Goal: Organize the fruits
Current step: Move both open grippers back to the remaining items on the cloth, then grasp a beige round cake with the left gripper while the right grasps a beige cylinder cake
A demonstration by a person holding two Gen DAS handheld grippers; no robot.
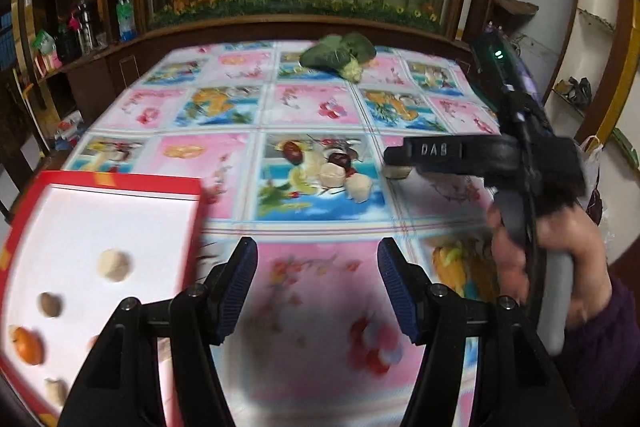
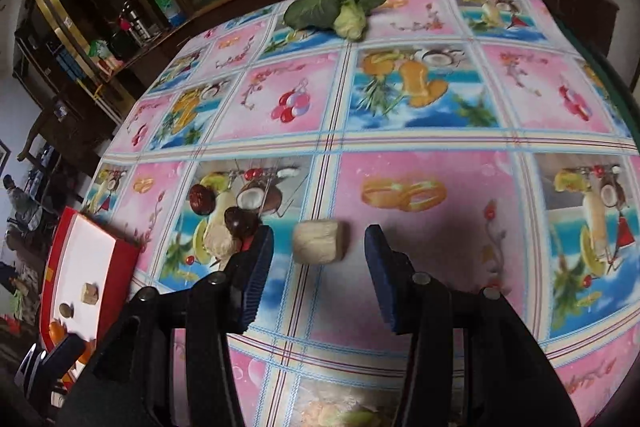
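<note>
Pale fruit chunk (image 2: pixel 319 241) between right tongs (image 2: pixel 320 275)

One red tray (image 1: pixel 120 183) sits at the tabletop's near left corner. In it lie one orange fruit (image 1: pixel 28 345), one brown round fruit (image 1: pixel 50 304) and what look like two pale pieces, one clear (image 1: pixel 114 264) and one blurred at the picture's edge (image 1: pixel 56 389). On the tablecloth (image 2: pixel 420 131) mid-table are three pale chunks (image 1: pixel 332 174) (image 1: pixel 360 187) (image 2: pixel 319 241) and two dark red fruits (image 2: pixel 202 199) (image 2: pixel 239 221). One leafy green vegetable (image 2: pixel 334 1) lies by the far edge.
</note>
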